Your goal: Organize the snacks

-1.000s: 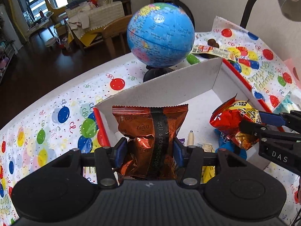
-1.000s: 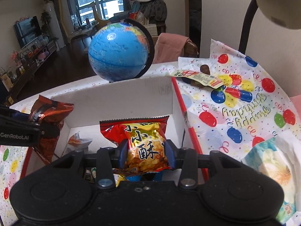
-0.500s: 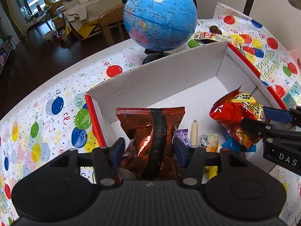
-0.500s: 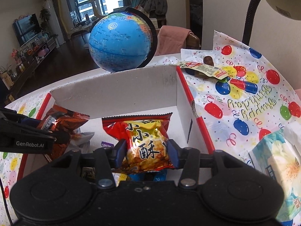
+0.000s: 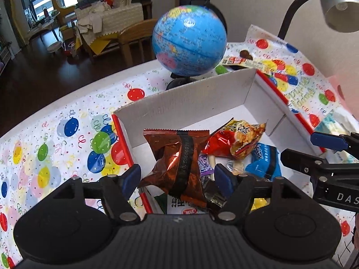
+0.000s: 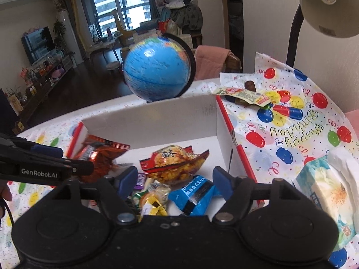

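My left tool (image 5: 177,178) stands wide over the near left part of the white cardboard box (image 5: 197,98); its jaws have just been opening, and the copper-brown snack bag (image 5: 179,161) sits between the blue pads (image 5: 131,179) without either pad pressing on it. The bag leans upright on the pile inside the box, near the box's left wall. My right tool (image 6: 175,180) is also wide, jaws just opened, and the red-and-yellow snack bag (image 6: 175,164) lies tipped on the heap just beyond its pads, free of both. A blue packet (image 6: 195,194) rests below that bag, with small yellow and purple wrapped sweets (image 6: 152,204) beside it. The box stands on the tabletop, covered by a balloon-print cloth (image 5: 67,134), towards its far edge. Behind the box's back wall a blue globe (image 5: 189,40) stands on its black base. At the far right corner a long snack wrapper (image 6: 243,93) lies on the cloth, and a tissue pack (image 6: 325,192) sits by the right edge. A lamp head (image 6: 328,4) hangs above
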{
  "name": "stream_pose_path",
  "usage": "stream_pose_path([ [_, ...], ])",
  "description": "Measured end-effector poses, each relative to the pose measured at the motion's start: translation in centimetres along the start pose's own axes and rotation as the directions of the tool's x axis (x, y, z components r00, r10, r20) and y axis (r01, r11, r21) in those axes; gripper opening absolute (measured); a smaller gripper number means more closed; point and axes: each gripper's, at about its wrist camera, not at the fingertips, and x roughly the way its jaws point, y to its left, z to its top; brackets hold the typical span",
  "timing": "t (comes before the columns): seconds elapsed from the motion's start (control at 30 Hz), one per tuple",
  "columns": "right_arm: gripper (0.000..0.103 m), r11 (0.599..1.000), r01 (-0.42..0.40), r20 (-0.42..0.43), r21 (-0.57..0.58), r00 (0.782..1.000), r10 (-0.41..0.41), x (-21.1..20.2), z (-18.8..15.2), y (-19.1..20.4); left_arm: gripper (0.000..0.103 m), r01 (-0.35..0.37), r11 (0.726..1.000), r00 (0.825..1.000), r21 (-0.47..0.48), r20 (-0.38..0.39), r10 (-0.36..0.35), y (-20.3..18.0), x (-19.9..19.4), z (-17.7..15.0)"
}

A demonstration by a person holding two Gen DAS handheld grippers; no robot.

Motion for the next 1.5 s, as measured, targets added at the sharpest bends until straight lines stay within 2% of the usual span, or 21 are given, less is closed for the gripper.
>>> stream_pose_path([
  [0.17, 0.080, 1.000, -0.016, 0.035, -0.004, 0.999, 0.016, -2.0, -0.3, 0.9, 0.075, 0.039, 0.999, 0.999, 0.003, 0.030, -0.039, 0.2, -2.3, -0.9],
  [0.47, 0.085, 0.999, -0.049, 0.096, -0.006, 0.994, 0.049, -6.0, -0.9, 3.0, 0.075, 0.061, 0.998, 0.993, -0.022, 0.107, -0.058, 1.3, -7.1, -2.9],
  [0.57, 0.095, 0.998, -0.064, 0.118, 0.006, 0.991, 0.063, -7.3, -1.2, 3.6, 0.076, 0.074, 0.997, 0.989, -0.037, 0.127, -0.069, 2.0, -8.6, -3.7],
  [0.63, 0.097, 0.998, -0.068, 0.139, 0.012, 0.988, 0.066, -8.3, -1.6, 4.0, 0.079, 0.083, 0.996, 0.987, -0.045, 0.140, -0.076, 2.5, -9.5, -4.4],
  [0.83, 0.098, 0.998, -0.061, 0.169, 0.018, 0.984, 0.057, -10.2, -2.9, 5.4, 0.082, 0.075, 0.995, 0.979, -0.061, 0.193, -0.062, 4.0, -12.4, -6.4],
  [0.9, 0.103, 0.998, -0.056, 0.175, 0.015, 0.983, 0.053, -10.8, -3.4, 6.0, 0.086, 0.073, 0.995, 0.977, -0.071, 0.205, -0.057, 4.5, -13.1, -7.0],
  [1.1, 0.103, 0.998, -0.058, 0.205, 0.019, 0.977, 0.053, -12.5, -4.4, 7.7, 0.088, 0.076, 0.992, 0.972, -0.098, 0.228, -0.052, 5.4, -15.0, -9.1],
  [1.23, 0.103, 0.999, -0.051, 0.236, 0.018, 0.971, 0.045, -13.8, -5.1, 8.6, 0.099, 0.090, 0.990, 0.969, -0.104, 0.241, -0.063, 5.6, -16.0, -10.2],
  [1.5, 0.103, 0.999, -0.042, 0.260, 0.004, 0.965, 0.039, -15.5, -6.0, 9.4, 0.099, 0.094, 0.991, 0.966, -0.098, 0.251, -0.066, 5.0, -17.3, -11.7],
])
